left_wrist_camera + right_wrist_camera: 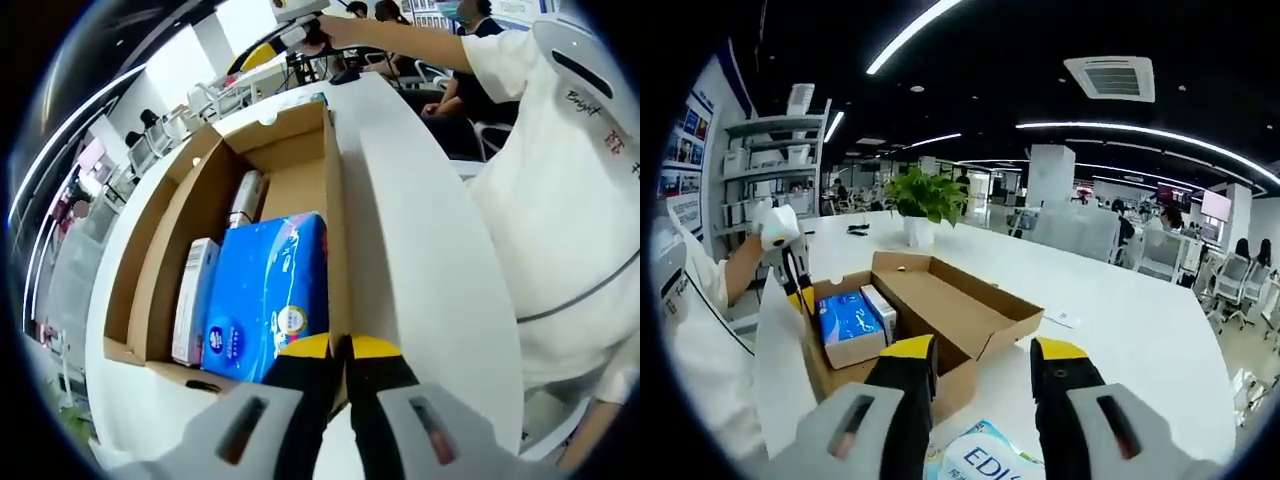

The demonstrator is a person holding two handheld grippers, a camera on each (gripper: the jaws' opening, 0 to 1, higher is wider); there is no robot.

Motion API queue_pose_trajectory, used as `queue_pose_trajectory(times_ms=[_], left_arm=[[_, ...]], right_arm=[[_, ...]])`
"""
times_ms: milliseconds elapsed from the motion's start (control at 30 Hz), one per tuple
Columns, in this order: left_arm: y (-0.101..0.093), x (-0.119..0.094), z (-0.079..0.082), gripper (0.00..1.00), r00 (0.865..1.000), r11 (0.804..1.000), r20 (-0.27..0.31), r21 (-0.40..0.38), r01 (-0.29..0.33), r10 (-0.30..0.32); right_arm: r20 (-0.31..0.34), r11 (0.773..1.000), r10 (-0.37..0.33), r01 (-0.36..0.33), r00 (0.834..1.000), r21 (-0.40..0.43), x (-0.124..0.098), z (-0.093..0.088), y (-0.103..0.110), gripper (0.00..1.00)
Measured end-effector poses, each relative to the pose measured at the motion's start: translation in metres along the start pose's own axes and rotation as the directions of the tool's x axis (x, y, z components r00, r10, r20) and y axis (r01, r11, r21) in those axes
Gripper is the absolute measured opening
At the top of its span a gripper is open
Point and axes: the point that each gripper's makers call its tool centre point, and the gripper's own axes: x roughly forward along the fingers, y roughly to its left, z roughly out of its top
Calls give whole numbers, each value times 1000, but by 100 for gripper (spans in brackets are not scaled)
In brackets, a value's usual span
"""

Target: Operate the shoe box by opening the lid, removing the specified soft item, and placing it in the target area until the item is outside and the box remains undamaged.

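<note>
On the white table (420,230) in front of me sits the cardboard shoe box (300,140), its lid (970,300) already swung open and lying flat beside the tray. From the left gripper view, my left gripper (345,350) has its yellow-tipped jaws pressed together right at the near wall of the box (whether they pinch the cardboard edge itself I cannot tell). Inside the box, close to that wall, lies the blue soft tissue pack (268,295), with a white carton (195,300) just beside it and a slim white tube-like item (245,198) further along the bottom. The pack is not outside the box yet. From the right gripper view, my right gripper (985,370) hangs with its jaws apart, holding nothing, above a blue-and-white printed packet (985,455) on the table near the box. Beyond the box stands a potted green plant (925,200) on the same table. My white sleeve (560,180) shows at the side of the left gripper view.
</note>
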Motion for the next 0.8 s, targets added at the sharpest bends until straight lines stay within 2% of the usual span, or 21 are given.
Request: queue_pose_trajectory(times_ms=[200, 300, 367, 467, 567, 667, 733, 800], left_arm=[[0, 0, 0, 4, 1000, 1000, -1, 6, 1, -1], [0, 0, 0, 4, 1000, 1000, -1, 5, 2, -2], [0, 0, 0, 4, 1000, 1000, -2, 4, 3, -3], [0, 0, 0, 4, 1000, 1000, -3, 5, 3, -3], [0, 0, 0, 4, 1000, 1000, -3, 6, 0, 0], [0, 0, 0, 4, 1000, 1000, -2, 12, -1, 1], [0, 0, 1, 4, 1000, 1000, 1, 11, -3, 3], [0, 0, 1, 4, 1000, 1000, 4, 8, -5, 5]], right_arm=[[45, 1000, -4, 3, 999, 27, -7, 5, 6, 48], [57, 999, 5, -7, 998, 42, -13, 5, 8, 44], [65, 998, 18, -21, 998, 57, -15, 6, 13, 46], [76, 999, 11, -15, 997, 52, -17, 6, 16, 47], [96, 999, 12, -16, 995, 40, -17, 7, 19, 55], [107, 1000, -15, 15, 994, 1, -17, 9, 17, 56], [124, 999, -16, 12, 992, 34, -17, 12, 19, 59], [133, 999, -25, 20, 991, 38, -17, 15, 20, 56]])
